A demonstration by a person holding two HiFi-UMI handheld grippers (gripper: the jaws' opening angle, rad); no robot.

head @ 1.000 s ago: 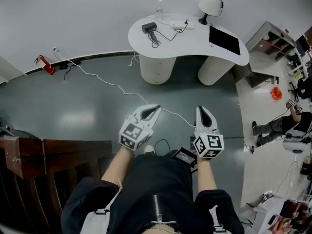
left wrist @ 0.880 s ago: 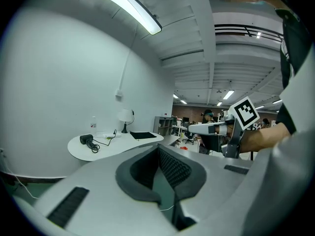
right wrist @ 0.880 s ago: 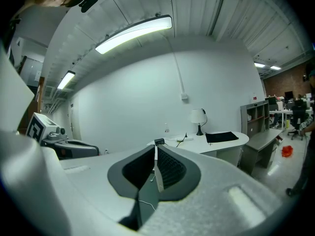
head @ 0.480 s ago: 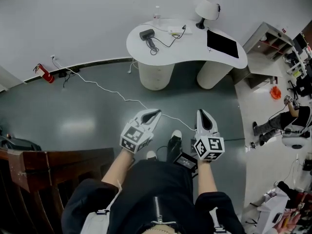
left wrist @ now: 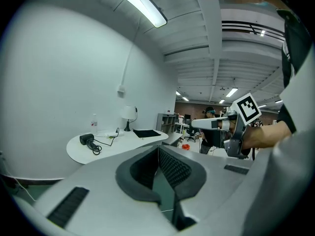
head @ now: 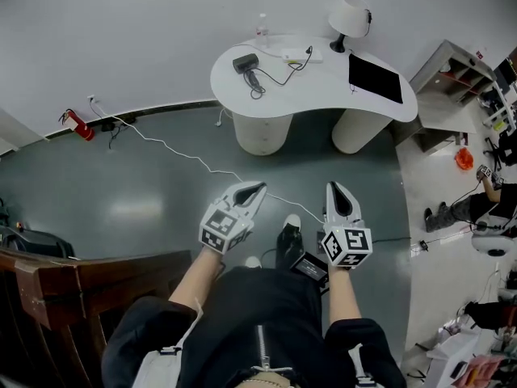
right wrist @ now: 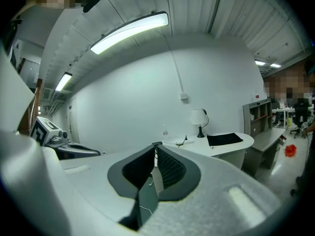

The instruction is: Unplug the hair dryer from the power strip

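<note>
A black hair dryer (head: 246, 64) lies on the white curved table (head: 323, 87) far ahead, its dark cord running to a white power strip (head: 300, 55) near the table's back. From the left gripper view the hair dryer (left wrist: 88, 139) sits on the table's left end. My left gripper (head: 257, 188) and right gripper (head: 337, 187) are both shut and empty, held side by side at waist height over the grey floor, well short of the table. The right gripper (left wrist: 197, 124) also shows in the left gripper view.
A white lamp (head: 350, 14), a black mat (head: 375, 78) and a clear bottle (head: 262, 31) stand on the table. A white cable (head: 174, 145) runs across the floor from a wall outlet. A dark wooden chair (head: 48, 277) is at the left. A seated person (head: 477, 204) is at the far right.
The table and floor have shifted slightly in the head view as I moved forward; a shoe now shows between the grippers. Both grippers stay shut.
</note>
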